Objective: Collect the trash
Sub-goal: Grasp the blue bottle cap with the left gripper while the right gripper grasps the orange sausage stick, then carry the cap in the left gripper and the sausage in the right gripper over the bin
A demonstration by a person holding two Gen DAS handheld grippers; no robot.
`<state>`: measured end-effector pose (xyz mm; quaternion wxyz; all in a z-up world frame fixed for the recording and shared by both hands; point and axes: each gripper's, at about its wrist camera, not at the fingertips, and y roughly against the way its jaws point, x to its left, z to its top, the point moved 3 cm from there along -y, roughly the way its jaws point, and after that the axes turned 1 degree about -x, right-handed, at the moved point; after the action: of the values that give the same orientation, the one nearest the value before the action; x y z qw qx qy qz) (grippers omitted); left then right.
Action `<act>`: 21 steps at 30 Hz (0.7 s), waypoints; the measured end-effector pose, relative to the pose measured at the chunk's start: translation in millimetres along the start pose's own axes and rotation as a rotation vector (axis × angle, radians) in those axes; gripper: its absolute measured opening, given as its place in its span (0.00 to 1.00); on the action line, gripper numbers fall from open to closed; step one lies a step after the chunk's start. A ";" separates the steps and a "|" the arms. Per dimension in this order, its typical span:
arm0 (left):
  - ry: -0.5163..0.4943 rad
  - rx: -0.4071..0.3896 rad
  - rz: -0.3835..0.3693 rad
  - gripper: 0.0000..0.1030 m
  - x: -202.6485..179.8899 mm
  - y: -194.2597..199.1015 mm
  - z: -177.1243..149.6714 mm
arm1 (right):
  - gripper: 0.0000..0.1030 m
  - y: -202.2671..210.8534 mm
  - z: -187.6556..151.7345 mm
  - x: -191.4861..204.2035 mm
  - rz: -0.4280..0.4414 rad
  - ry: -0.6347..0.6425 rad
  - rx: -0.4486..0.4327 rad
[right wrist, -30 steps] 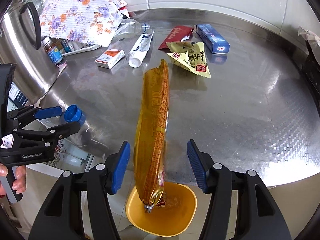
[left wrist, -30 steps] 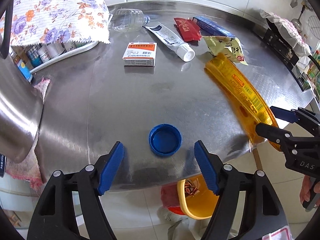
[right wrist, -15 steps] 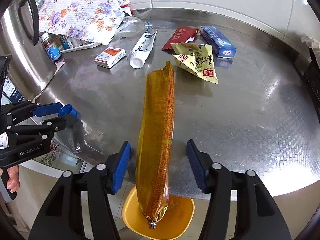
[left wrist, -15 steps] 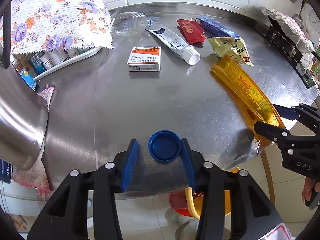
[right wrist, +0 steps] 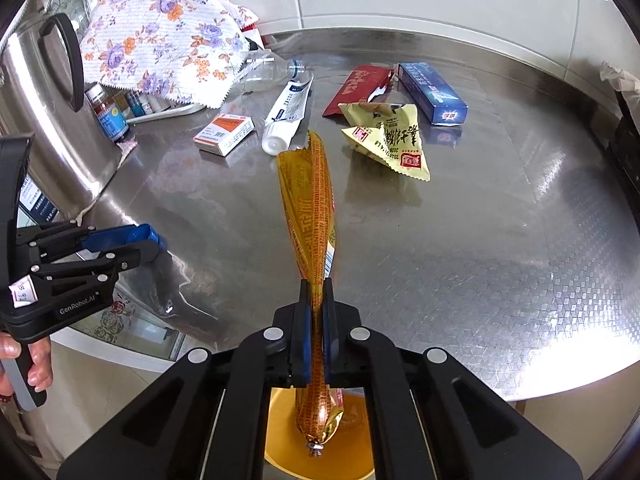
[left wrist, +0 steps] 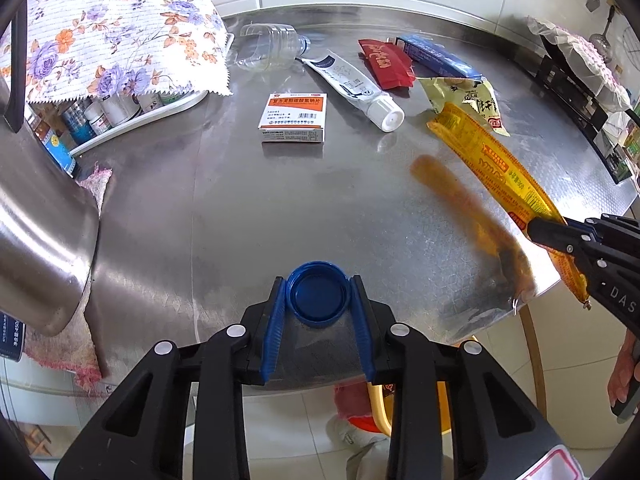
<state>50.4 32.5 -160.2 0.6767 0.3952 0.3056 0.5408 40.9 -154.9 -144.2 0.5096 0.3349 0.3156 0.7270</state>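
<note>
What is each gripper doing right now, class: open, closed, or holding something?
Left gripper: jaws closed on the blue bottle cap.
Right gripper: jaws closed on the long orange sausage wrapper.

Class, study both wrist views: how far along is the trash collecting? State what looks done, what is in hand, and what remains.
Done: some wrappers already lie in the yellow bin below the table edge.
In hand: the left tongs clamp the blue cap; the right tongs pinch the orange sausage wrapper.
Left: bottle, tube, medicine box, red packet, blue box, yellow snack bag.
</note>
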 end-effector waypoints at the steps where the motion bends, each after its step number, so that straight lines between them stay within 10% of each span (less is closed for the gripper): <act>1: 0.002 -0.003 -0.001 0.30 -0.6 1.0 -0.2 | 0.04 1.3 0.3 -0.8 0.004 -0.004 -0.002; 21: 0.040 -0.056 0.018 0.30 -61.4 60.6 -30.4 | 0.04 75.5 -40.3 -22.5 0.092 0.035 -0.030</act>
<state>-18.8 -14.8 -123.8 0.6763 0.3680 0.3002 0.5631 -25.9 -202.3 -110.8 0.4751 0.3285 0.2979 0.7600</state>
